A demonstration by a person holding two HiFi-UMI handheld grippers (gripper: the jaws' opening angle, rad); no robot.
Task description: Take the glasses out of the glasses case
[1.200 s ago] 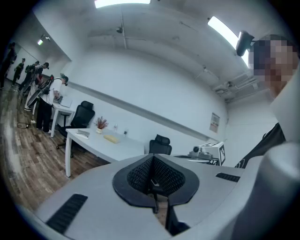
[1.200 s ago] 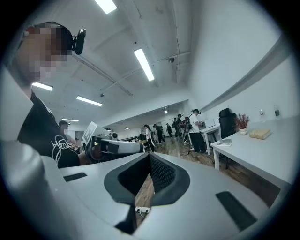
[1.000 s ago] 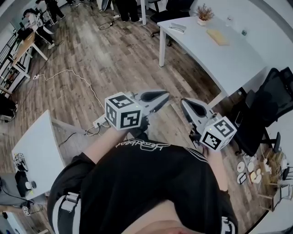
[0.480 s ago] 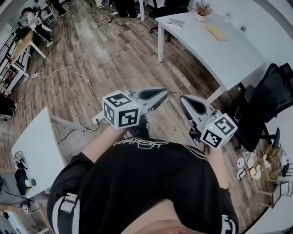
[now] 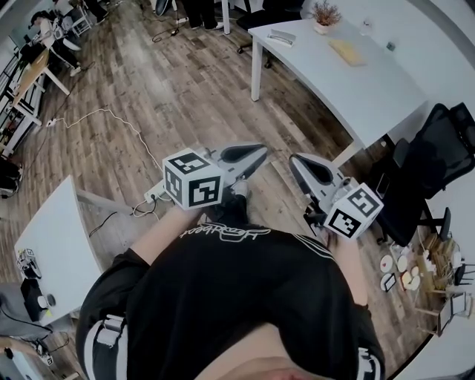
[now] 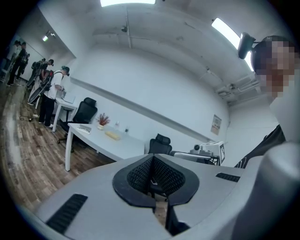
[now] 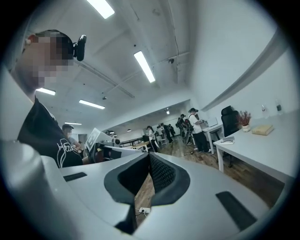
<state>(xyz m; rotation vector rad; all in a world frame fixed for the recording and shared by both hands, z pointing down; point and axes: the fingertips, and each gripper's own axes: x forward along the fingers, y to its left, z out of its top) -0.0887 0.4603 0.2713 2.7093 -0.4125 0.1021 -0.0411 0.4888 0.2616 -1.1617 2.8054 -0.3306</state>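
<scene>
My left gripper (image 5: pixel 257 151) and right gripper (image 5: pixel 295 161) are held close to the person's chest, above the wooden floor. Both are shut with nothing between the jaws. In the left gripper view the left gripper (image 6: pixel 152 157) points toward a white table (image 6: pixel 122 149); in the right gripper view the right gripper (image 7: pixel 149 155) has its tips together. No glasses are visible. A flat grey thing (image 5: pixel 282 35) lies on the far white table (image 5: pixel 371 89), too small to tell if it is the glasses case. Beside it are a yellow block (image 5: pixel 349 50) and a small potted plant (image 5: pixel 324 16).
Black office chairs (image 5: pixel 438 163) stand to the right of the table. A white cable and power strip (image 5: pixel 152 194) lie on the floor by my left side. A second white table (image 5: pixel 52 245) is at the lower left. People stand at the far end of the room (image 7: pixel 197 129).
The far white table has come slightly nearer in the head view. Both grippers keep the same pose, shut and empty.
</scene>
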